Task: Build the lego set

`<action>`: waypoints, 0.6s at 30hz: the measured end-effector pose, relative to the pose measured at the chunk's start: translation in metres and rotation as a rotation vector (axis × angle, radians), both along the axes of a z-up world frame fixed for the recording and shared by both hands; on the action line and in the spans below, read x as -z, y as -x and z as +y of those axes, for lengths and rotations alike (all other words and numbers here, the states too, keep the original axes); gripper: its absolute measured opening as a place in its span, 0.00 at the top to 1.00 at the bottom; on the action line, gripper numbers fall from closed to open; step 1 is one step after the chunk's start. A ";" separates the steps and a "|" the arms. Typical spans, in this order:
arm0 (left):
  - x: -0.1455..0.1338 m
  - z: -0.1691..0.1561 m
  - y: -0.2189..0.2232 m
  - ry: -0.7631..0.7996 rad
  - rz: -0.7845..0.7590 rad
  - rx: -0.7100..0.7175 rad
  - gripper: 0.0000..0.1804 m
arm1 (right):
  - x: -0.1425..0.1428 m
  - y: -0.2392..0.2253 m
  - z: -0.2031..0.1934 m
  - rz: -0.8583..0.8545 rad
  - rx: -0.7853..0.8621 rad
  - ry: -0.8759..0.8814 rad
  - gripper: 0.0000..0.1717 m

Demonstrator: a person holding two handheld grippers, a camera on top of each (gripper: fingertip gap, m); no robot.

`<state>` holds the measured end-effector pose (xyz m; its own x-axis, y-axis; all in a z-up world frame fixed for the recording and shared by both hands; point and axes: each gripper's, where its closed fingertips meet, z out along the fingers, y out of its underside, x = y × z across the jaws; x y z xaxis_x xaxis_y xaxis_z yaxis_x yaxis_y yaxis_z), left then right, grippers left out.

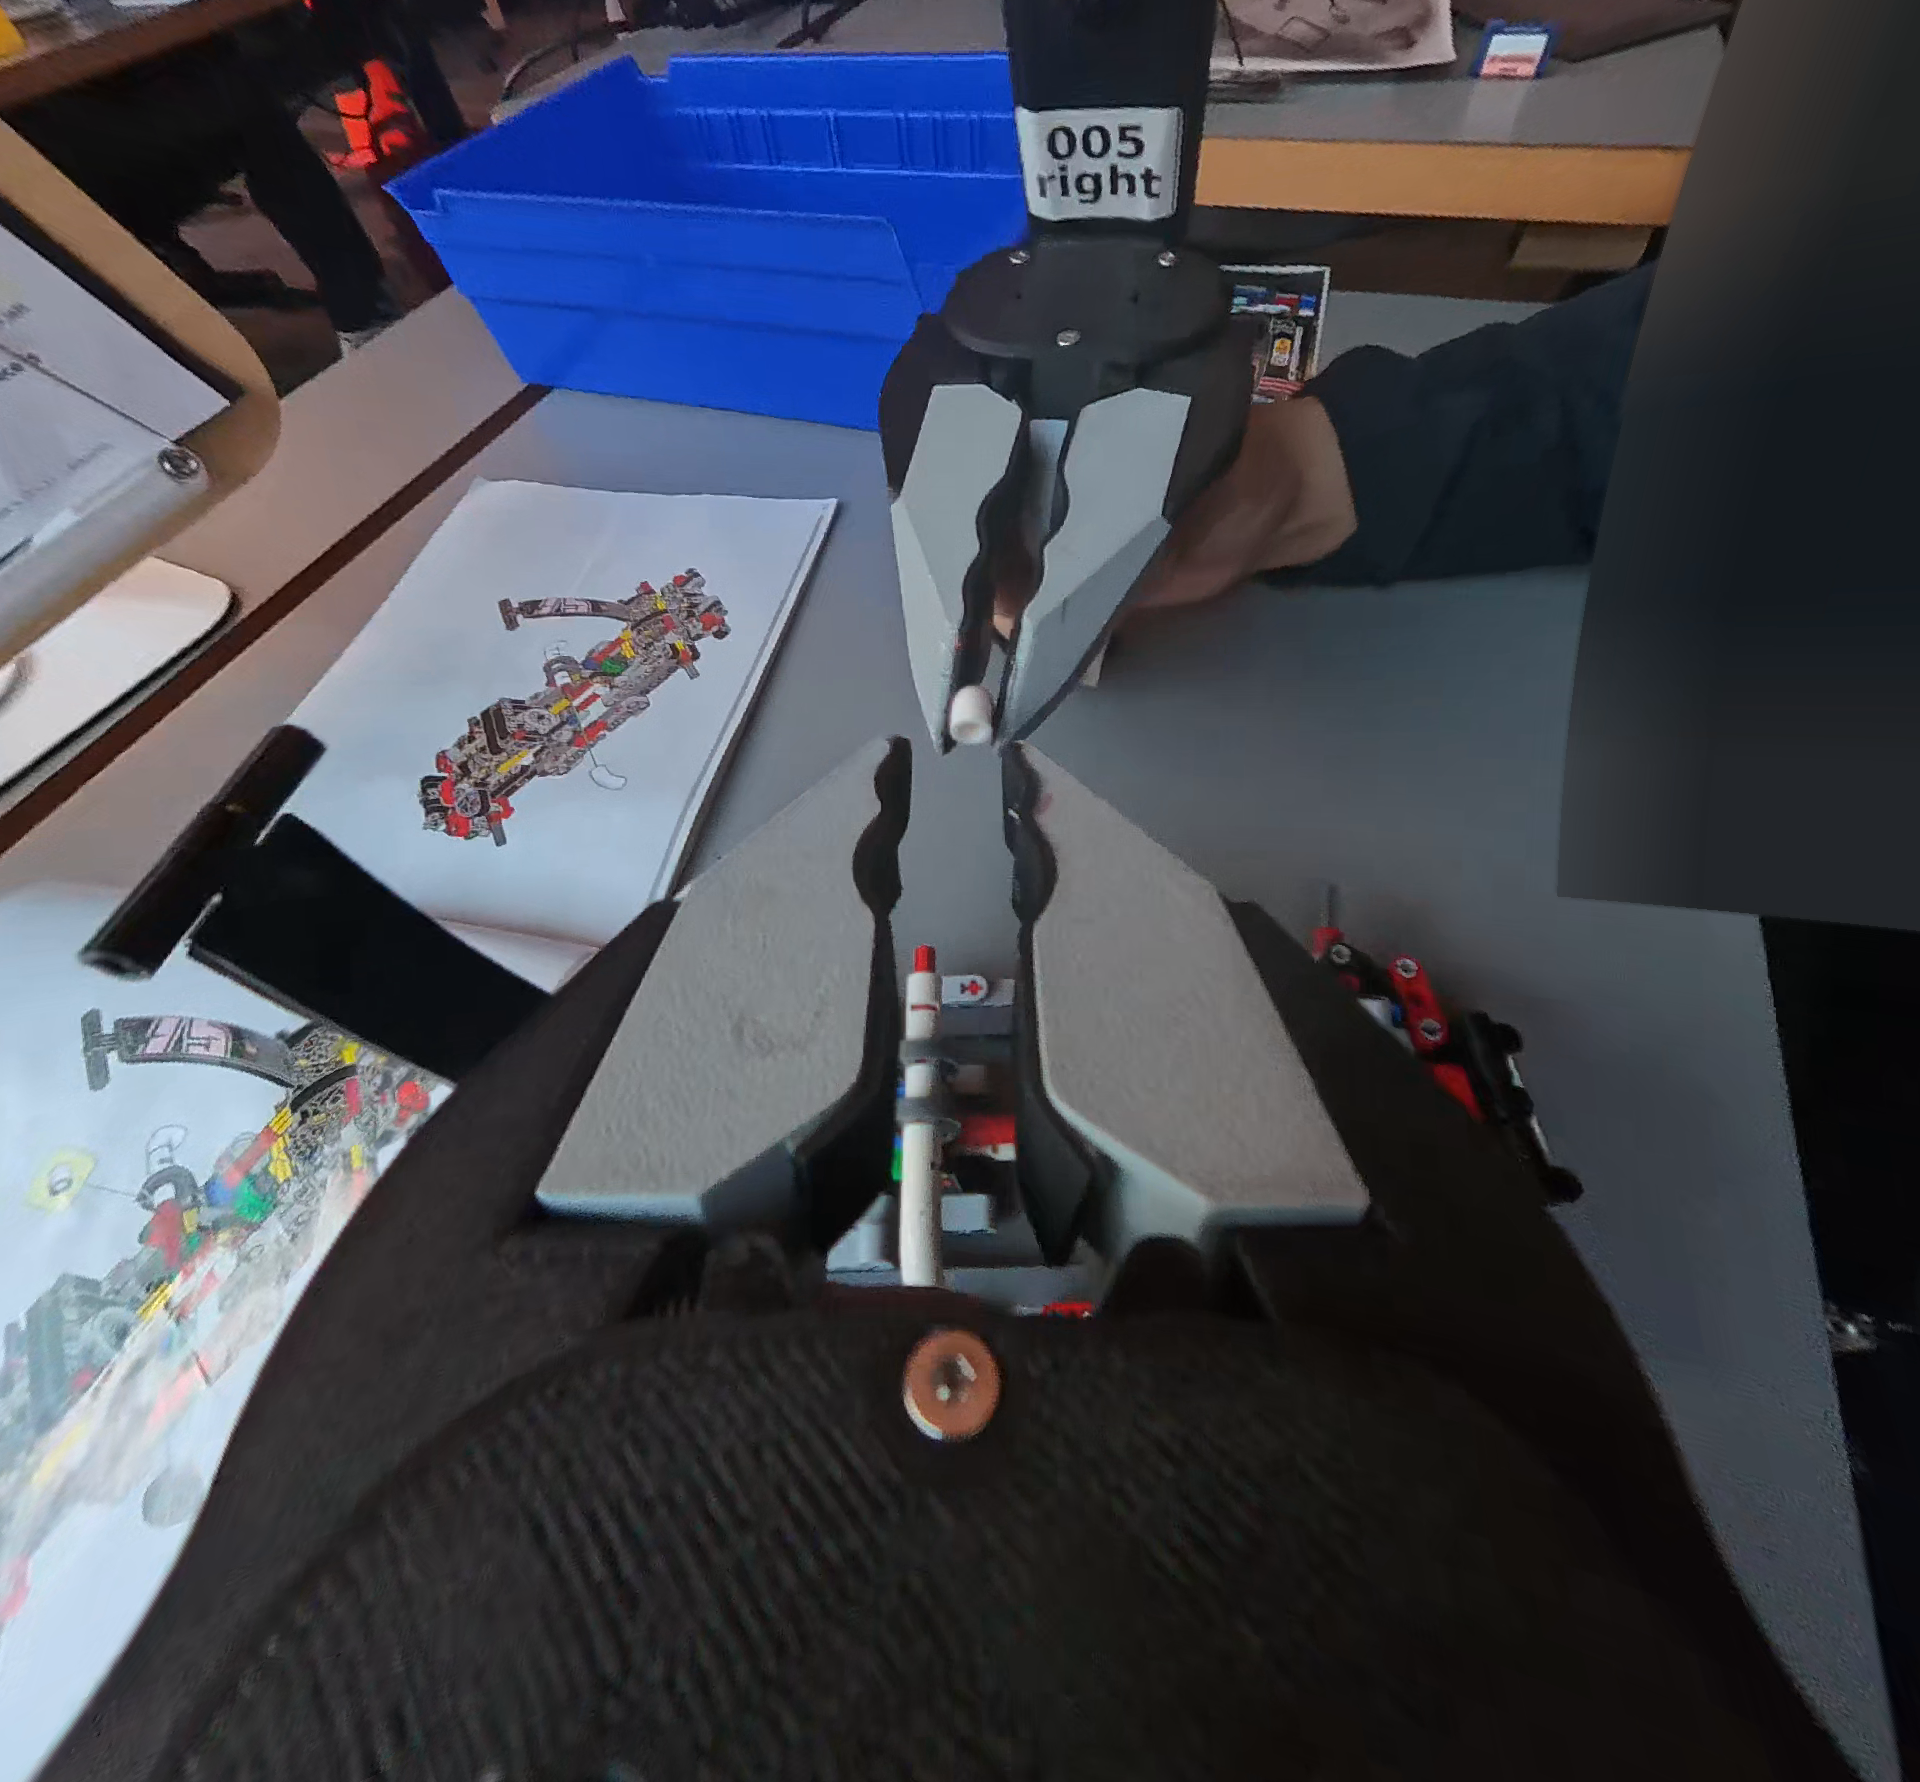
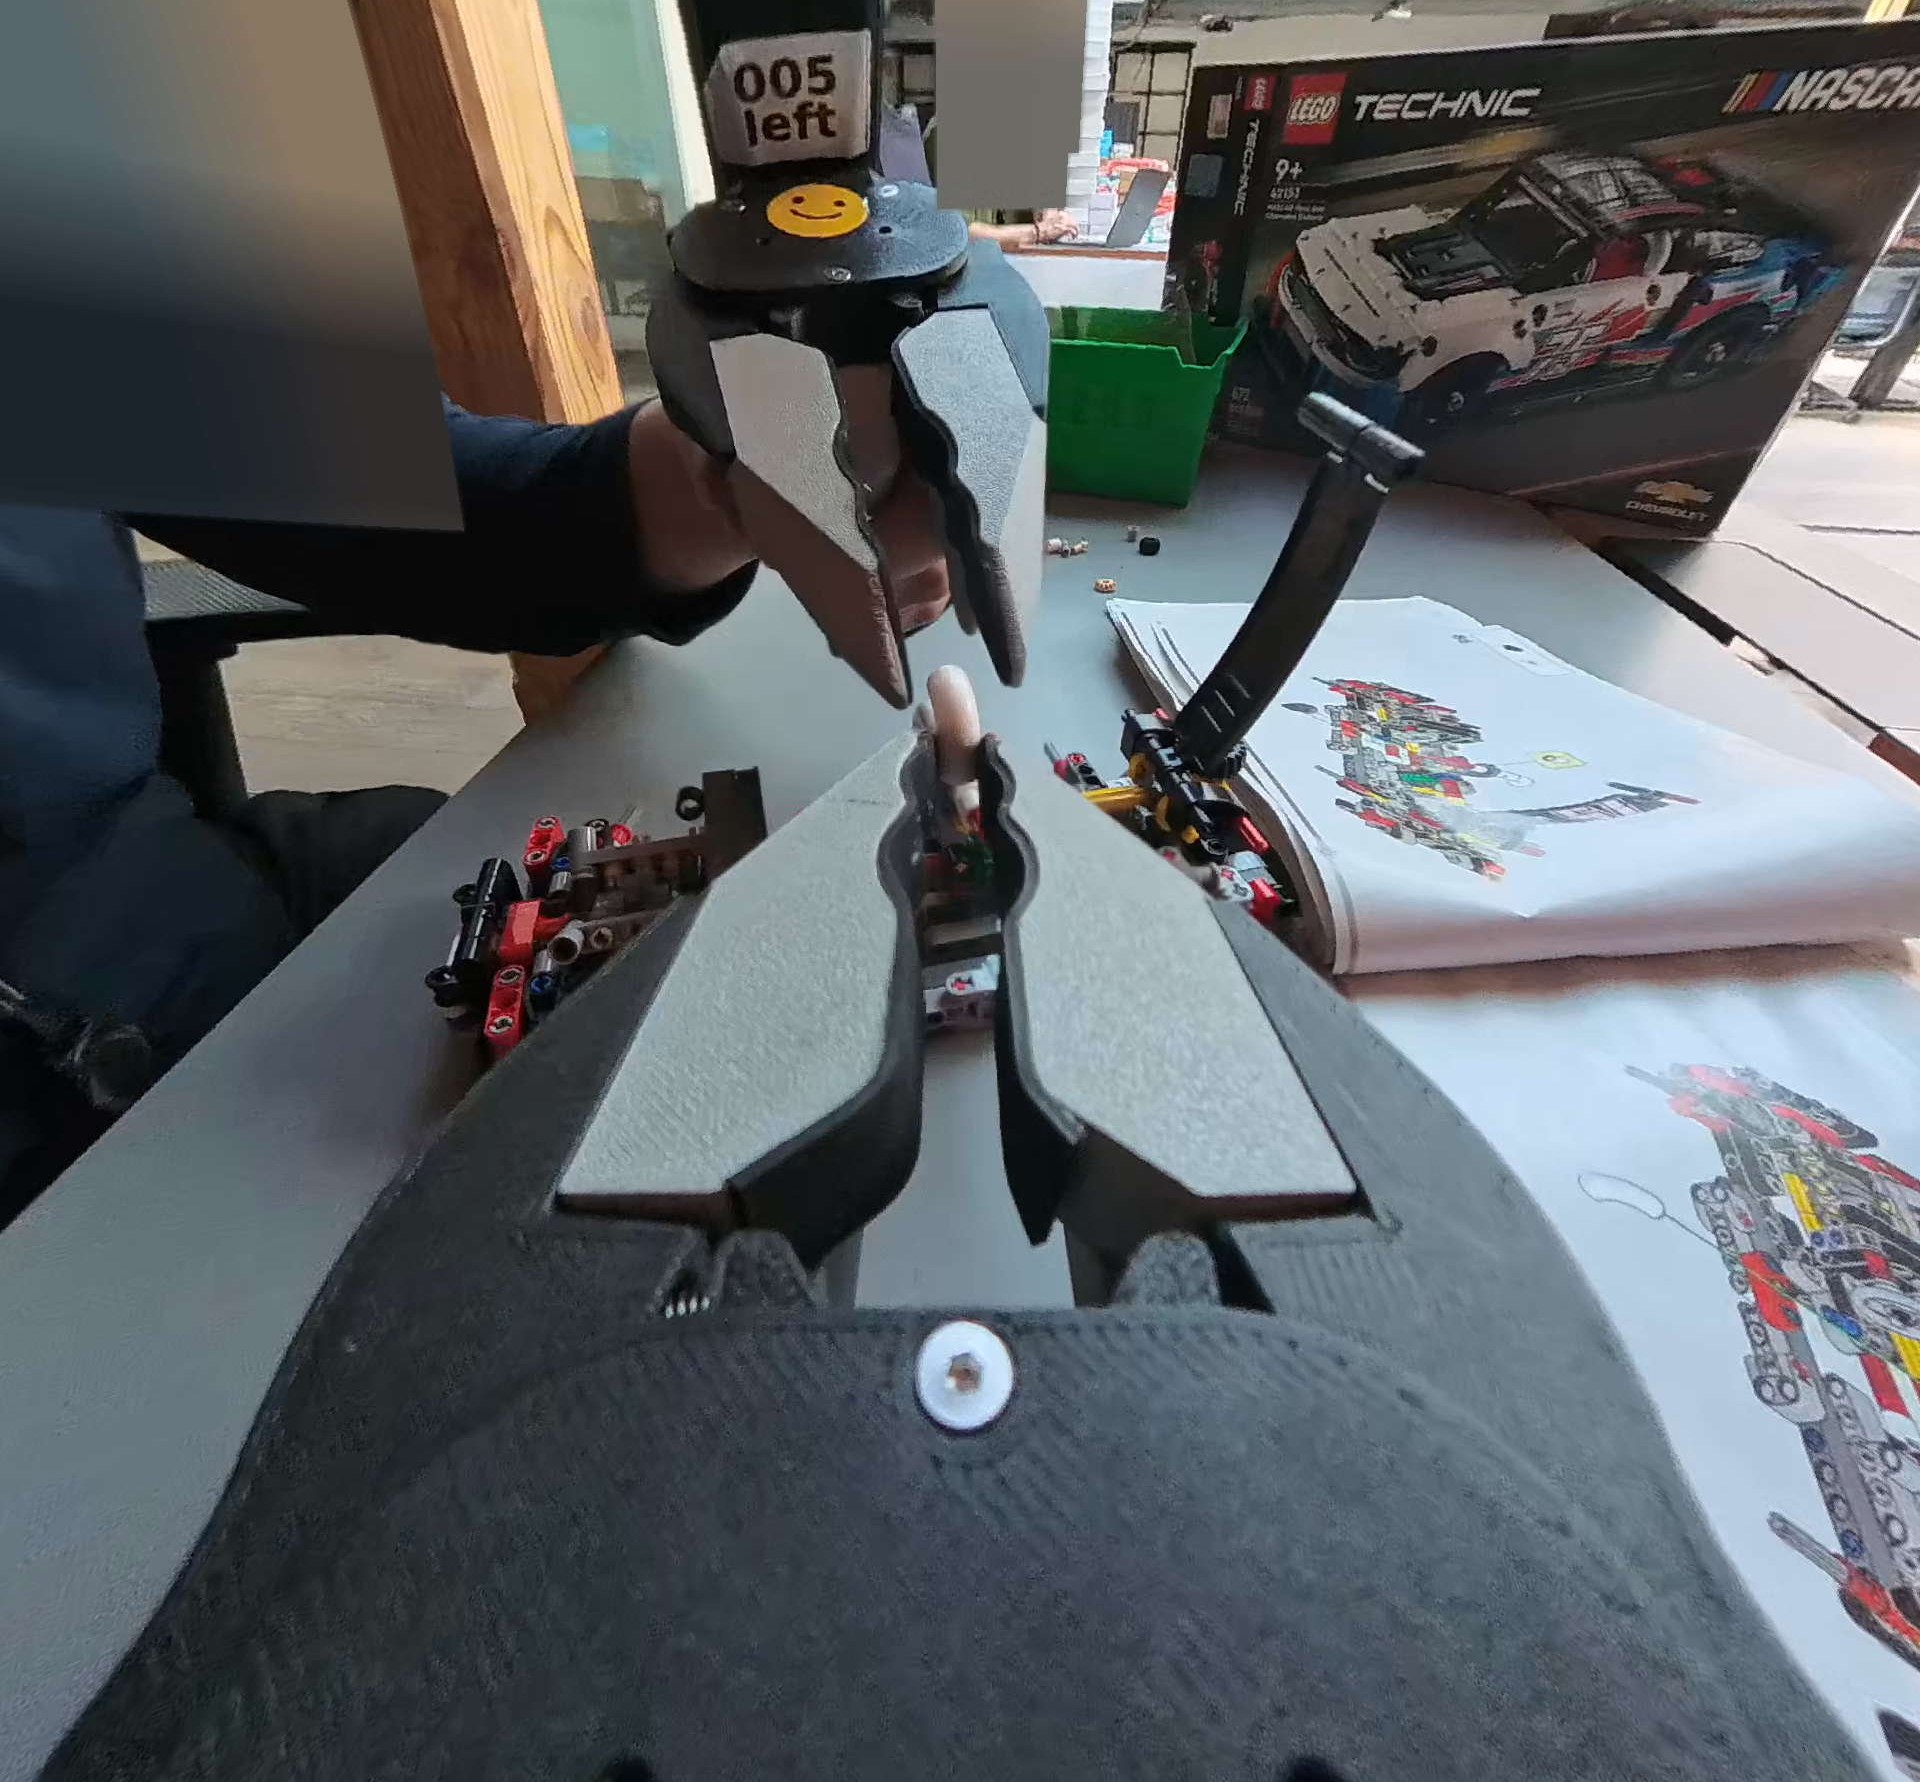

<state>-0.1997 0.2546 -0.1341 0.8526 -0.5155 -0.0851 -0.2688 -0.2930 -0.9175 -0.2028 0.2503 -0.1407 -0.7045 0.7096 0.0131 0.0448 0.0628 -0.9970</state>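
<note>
Between gripper tips: white tube (image 1: pixel 972 716); brick model (image 2: pixel 582 911), booklet (image 2: pixel 1558 797) alongside.

Blue bin (image 1: pixel 717 226), green bin (image 2: pixel 1132 402), white tube (image 1: pixel 971 716).

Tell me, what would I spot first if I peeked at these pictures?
Probably the two big grey grippers meeting tip to tip over the grey table: the right gripper pinches a small white tube, while the left gripper is open just in front of it. Below them sits a half-built toy car frame of red, black and grey pieces, with open instruction pages beside it and a bright blue bin behind.
</note>
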 end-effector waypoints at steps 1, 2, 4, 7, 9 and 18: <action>0.003 0.000 -0.002 0.020 0.002 0.018 0.92 | 0.002 0.001 0.000 -0.011 0.001 -0.010 0.97; 0.005 0.001 -0.003 0.037 -0.007 0.031 0.91 | 0.004 0.002 0.000 -0.018 0.003 -0.022 0.97; 0.005 0.001 -0.006 0.042 -0.040 0.061 0.95 | 0.010 0.002 -0.001 -0.029 0.005 -0.056 0.97; 0.009 -0.001 -0.003 0.055 -0.063 0.068 0.98 | 0.014 0.004 -0.003 -0.029 0.013 -0.101 0.97; 0.012 -0.003 -0.002 0.069 -0.079 0.065 0.97 | 0.016 0.004 -0.005 -0.030 0.014 -0.127 0.97; 0.021 -0.007 -0.005 0.094 -0.078 0.094 0.97 | 0.020 0.003 -0.009 -0.030 0.005 -0.168 0.97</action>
<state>-0.1947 0.2474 -0.1547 0.8025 -0.5958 0.0321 -0.2280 -0.3559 -0.9063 -0.2056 0.2408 -0.1605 -0.7025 0.7031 0.1104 0.0756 0.2280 -0.9707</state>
